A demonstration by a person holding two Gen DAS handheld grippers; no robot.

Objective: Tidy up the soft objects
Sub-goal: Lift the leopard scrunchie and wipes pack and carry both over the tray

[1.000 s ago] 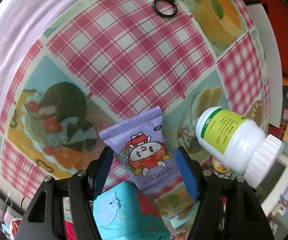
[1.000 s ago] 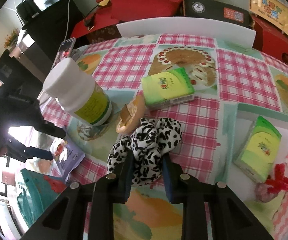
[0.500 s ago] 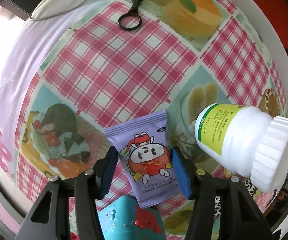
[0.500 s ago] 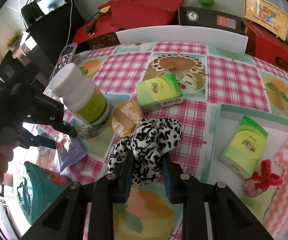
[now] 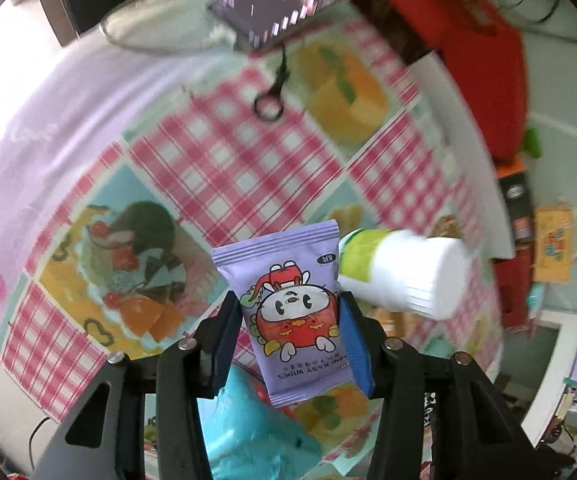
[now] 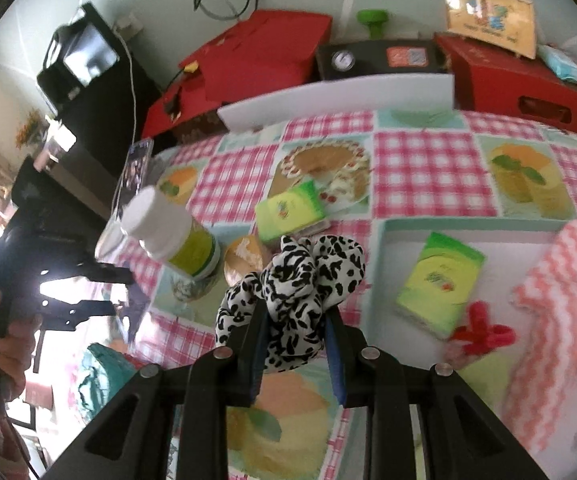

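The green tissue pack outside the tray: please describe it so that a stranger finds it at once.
Start at the white tray on the checked tablecloth. Left of it lies a green tissue pack beside the printed cake. Its twin lies inside the tray; this one lies on the cloth.

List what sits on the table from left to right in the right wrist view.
White pill bottle → round snack pack → green tissue pack → spotted scrunchie in the right gripper → second green tissue pack → red clip → pink knitted cloth.

Tissue pack (image 6: 438, 288) in tray (image 6: 464, 229), bottle (image 6: 176, 240) left of second pack (image 6: 290, 212).
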